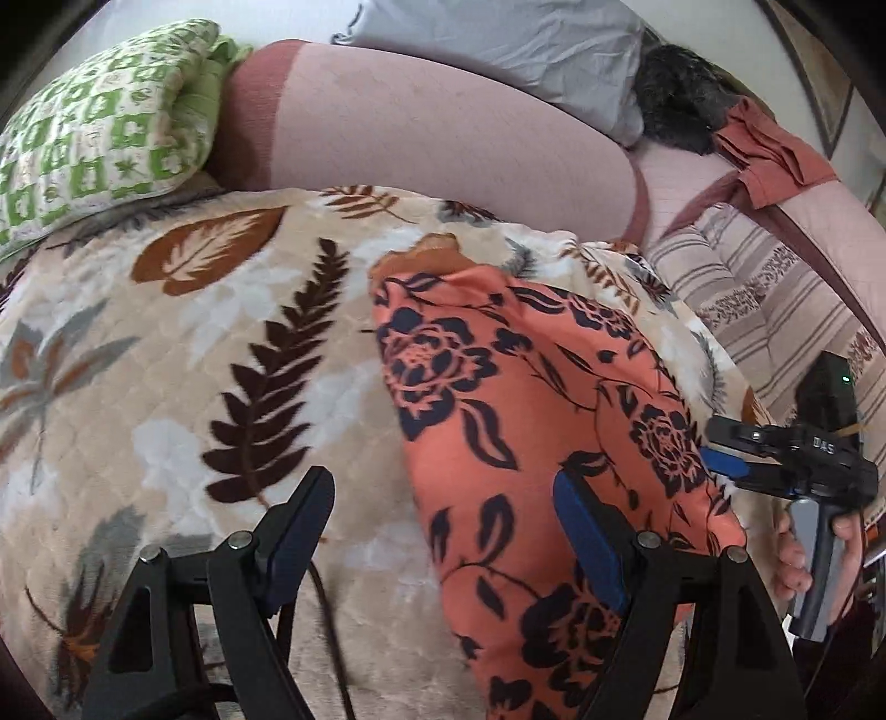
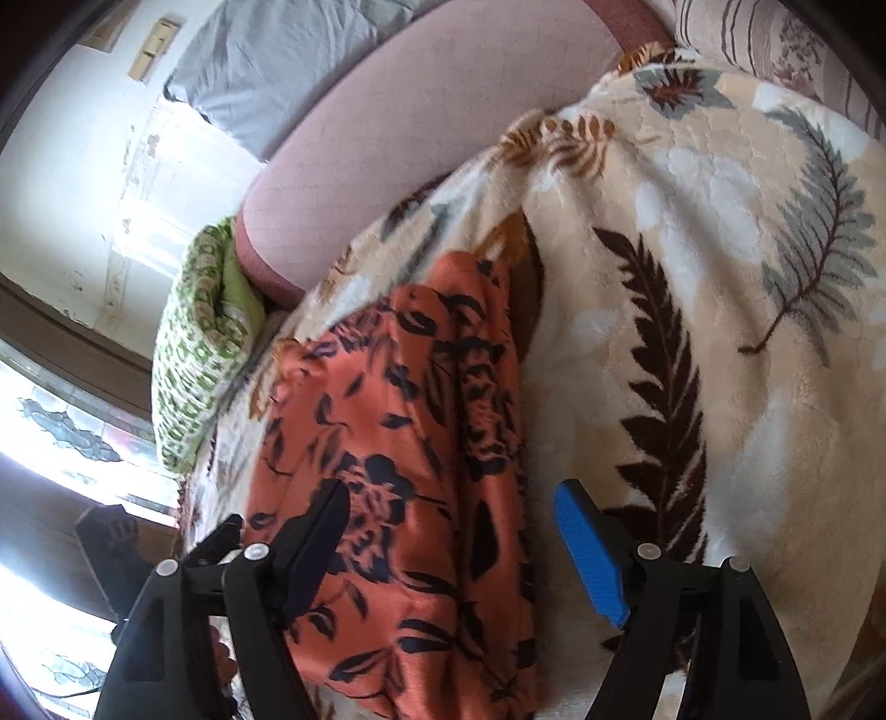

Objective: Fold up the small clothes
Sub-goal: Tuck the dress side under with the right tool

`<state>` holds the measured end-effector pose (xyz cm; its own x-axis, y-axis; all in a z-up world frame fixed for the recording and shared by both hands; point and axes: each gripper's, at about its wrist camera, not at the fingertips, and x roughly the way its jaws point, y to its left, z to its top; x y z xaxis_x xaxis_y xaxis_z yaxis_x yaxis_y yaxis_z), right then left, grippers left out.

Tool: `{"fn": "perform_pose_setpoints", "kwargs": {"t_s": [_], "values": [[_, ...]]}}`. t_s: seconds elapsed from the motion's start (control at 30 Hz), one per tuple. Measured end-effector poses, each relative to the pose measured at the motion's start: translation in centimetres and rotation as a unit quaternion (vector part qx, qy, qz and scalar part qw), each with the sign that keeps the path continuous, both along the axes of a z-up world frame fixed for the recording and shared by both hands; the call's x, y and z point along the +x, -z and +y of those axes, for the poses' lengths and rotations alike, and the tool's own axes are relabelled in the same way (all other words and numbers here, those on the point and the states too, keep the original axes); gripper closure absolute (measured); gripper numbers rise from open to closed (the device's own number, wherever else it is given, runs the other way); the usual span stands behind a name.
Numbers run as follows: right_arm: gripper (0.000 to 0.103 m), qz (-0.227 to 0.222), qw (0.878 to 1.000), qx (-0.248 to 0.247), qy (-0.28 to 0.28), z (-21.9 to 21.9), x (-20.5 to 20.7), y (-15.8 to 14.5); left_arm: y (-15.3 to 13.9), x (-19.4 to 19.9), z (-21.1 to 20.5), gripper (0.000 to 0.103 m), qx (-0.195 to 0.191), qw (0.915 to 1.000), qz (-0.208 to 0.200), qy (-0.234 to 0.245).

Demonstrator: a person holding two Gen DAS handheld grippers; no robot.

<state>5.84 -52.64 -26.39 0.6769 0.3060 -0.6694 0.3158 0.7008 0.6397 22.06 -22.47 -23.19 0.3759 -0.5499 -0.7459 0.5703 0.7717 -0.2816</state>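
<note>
Lying rumpled on the blanket (image 1: pixel 166 343), orange floral garment (image 1: pixel 531 421); both grippers' jaws released.

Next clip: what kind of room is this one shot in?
Most likely a bedroom at home: a bed spread with a leaf-print fleece blanket, a grey pillow and a green-patterned pillow at its head, and an orange floral garment laid out on it.

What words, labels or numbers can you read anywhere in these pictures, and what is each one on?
"DAS", white letters on the black body of the right claw, seen from the left wrist view; the last letter is slightly uncertain.
No readable text on the orange floral garment, the leaf-print blanket or the green-patterned pillow.
</note>
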Motion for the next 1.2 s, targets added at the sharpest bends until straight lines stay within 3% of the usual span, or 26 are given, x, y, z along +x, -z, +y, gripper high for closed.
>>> {"fn": "perform_pose_setpoints", "kwargs": {"t_s": [0.23, 0.7, 1.2], "values": [[0.024, 0.012, 0.999, 0.027, -0.026, 0.2, 1.2, 2.0, 0.5, -0.6, -1.7, 0.021, 0.012, 0.9996, -0.011, 0.023], [0.022, 0.013, 0.998, 0.044, -0.05, 1.4, 3.1, 3.2, -0.1, -1.4, -2.2, 0.021, 0.04, 0.9983, -0.04, 0.017], [0.018, -0.015, 0.992, 0.119, -0.044, -0.1, 3.5, 4.8, 0.6, -1.0, -3.3, 0.02, 0.016, 0.9994, -0.005, 0.029]]}}
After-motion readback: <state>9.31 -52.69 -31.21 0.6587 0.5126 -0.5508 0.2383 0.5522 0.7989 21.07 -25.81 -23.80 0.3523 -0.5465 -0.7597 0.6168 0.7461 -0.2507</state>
